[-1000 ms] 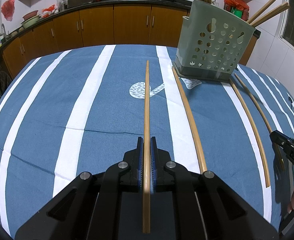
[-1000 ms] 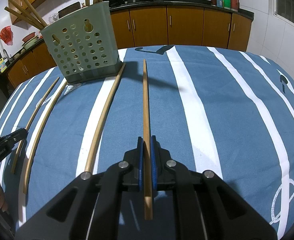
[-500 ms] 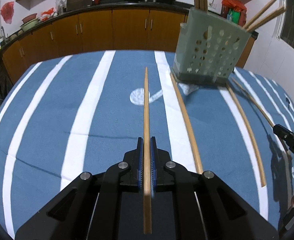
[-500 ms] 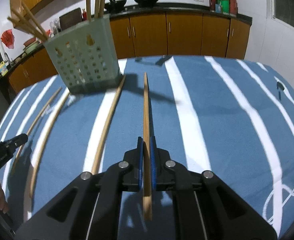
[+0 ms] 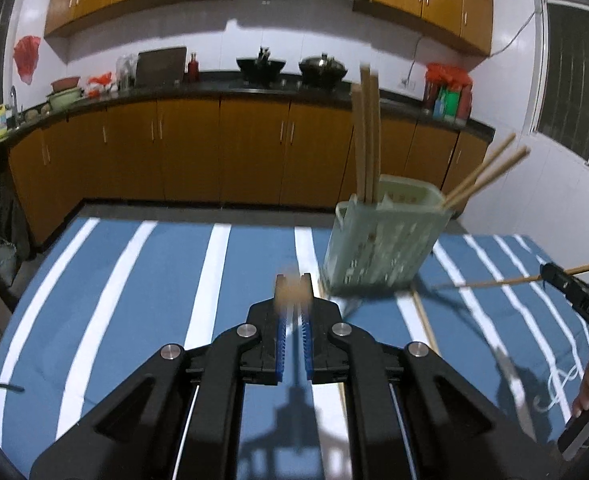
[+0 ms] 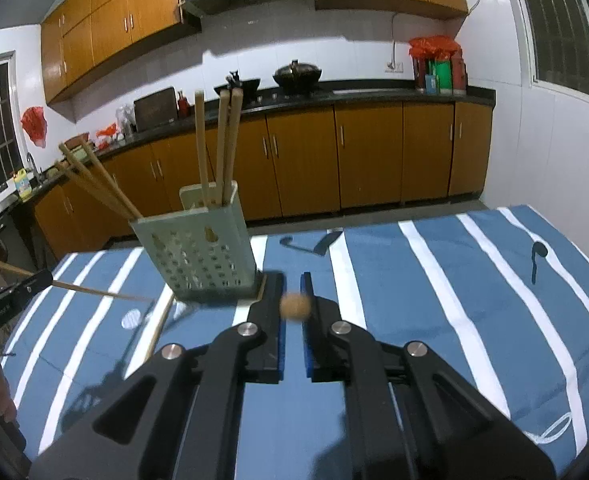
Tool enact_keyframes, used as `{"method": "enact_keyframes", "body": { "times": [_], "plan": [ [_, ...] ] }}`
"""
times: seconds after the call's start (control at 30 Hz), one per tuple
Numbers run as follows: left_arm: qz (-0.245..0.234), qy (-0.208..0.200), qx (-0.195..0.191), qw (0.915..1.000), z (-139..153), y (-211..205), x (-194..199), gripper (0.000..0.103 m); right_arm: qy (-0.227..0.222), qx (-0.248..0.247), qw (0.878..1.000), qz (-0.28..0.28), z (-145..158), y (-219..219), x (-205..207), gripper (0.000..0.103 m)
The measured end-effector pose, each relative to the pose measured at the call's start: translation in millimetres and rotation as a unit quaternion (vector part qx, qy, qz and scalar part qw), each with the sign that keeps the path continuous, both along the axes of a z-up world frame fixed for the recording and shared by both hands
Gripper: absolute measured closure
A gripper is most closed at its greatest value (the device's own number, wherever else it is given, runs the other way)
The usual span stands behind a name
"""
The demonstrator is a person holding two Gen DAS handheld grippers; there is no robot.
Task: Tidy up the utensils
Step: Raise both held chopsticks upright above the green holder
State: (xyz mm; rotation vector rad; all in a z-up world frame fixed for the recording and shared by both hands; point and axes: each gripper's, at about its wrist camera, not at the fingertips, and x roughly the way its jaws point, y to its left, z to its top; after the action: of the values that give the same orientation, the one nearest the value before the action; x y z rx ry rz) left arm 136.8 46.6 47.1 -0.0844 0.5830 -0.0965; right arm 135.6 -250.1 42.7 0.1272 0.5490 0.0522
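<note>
A pale green perforated holder [image 5: 382,240] [image 6: 198,256] stands on the blue striped tablecloth with several wooden chopsticks upright and slanted in it. My left gripper [image 5: 293,284] is shut on a chopstick [image 5: 292,290], seen end-on and blurred. My right gripper [image 6: 292,286] is shut on another chopstick [image 6: 294,307], also end-on. Each held chopstick shows from the side in the other view: the right one [image 5: 510,280], the left one [image 6: 94,291]. Both are raised above the table near the holder.
Loose chopsticks lie on the cloth beside the holder [image 5: 424,320] [image 6: 158,326]. The table's far edge [image 5: 214,216] faces orange kitchen cabinets [image 5: 214,152]. A small dark object [image 5: 8,387] lies at the table's left edge.
Both grippers lifted their chopsticks off the table and tilted them up, so each now points at its camera. The view rose from the tabletop to the kitchen wall.
</note>
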Motion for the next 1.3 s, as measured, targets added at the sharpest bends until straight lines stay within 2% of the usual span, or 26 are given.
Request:
{"method": "enact_keyframes", "body": {
  "times": [0.2, 0.4, 0.57, 0.7, 0.97, 1.3],
  "plan": [
    [-0.01, -0.043, -0.002, 0.999, 37, -2, 4, 0.096, -0.034, 0.018, 0.999, 0.001, 31, -7, 2, 0.095],
    [-0.03, -0.085, -0.008, 0.9959, 72, -13, 3, 0.096, -0.077, 0.042, 0.996, 0.031, 72, -7, -2, 0.095],
    [-0.055, -0.112, -0.024, 0.9919, 91, -29, 0, 0.096, -0.122, 0.067, 0.988, 0.06, 106, 1, -7, 0.095],
    [-0.055, -0.138, -0.032, 0.9883, 102, -39, 5, 0.096, -0.155, 0.069, 0.983, 0.071, 127, 13, -5, 0.095],
    [-0.035, -0.17, -0.049, 0.9837, 111, -42, 22, 0.096, -0.192, 0.042, 0.978, 0.07, 142, 35, 15, 0.095],
    [-0.03, -0.198, -0.058, 0.9781, 114, -45, 33, 0.096, -0.207, 0.034, 0.976, 0.059, 140, 42, 39, 0.095]
  ]
}}
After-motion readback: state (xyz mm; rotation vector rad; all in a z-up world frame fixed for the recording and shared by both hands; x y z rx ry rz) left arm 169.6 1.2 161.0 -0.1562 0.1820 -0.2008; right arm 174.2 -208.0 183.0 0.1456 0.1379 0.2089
